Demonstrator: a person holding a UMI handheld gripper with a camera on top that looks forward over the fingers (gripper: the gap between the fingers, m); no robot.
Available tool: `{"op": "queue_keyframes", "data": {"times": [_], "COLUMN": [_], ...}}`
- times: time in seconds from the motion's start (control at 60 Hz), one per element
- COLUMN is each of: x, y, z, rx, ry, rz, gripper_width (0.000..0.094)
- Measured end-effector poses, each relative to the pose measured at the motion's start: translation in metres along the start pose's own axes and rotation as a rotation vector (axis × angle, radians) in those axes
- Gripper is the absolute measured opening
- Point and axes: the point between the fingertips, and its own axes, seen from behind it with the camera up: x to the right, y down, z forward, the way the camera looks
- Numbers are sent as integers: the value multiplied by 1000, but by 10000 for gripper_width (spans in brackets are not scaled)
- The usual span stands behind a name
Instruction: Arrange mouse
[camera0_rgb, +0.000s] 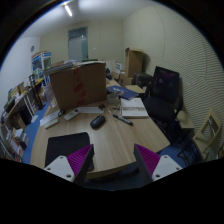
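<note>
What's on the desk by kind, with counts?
Mouse: 1
Cardboard box: 1
Laptop: 1
Pen: 1
Notebook: 1
Total: 5
The gripper is open, short of the mouse.

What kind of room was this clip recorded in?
Most likely an office or study. A wooden desk carries a mouse, a cardboard box and papers, with a bookshelf alongside. The hand-held gripper is open above the desk.
</note>
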Motion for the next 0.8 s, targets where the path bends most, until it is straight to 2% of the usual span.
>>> {"op": "queue_keyframes", "data": {"times": [0.15, 0.267, 0.517, 0.667, 0.717, 0.8], "x": [-4, -12, -58, -89, -94, -98], "y": [-6, -7, 0, 3, 0, -11], "z": [32, 87, 227, 277, 288, 304], "rx": [24, 16, -51, -92, -91, -69], "ry": [-7, -24, -178, -272, -280, -272], "rz": [-27, -41, -109, -147, -159, -192], "gripper_width": [829, 832, 820, 816, 832, 796]}}
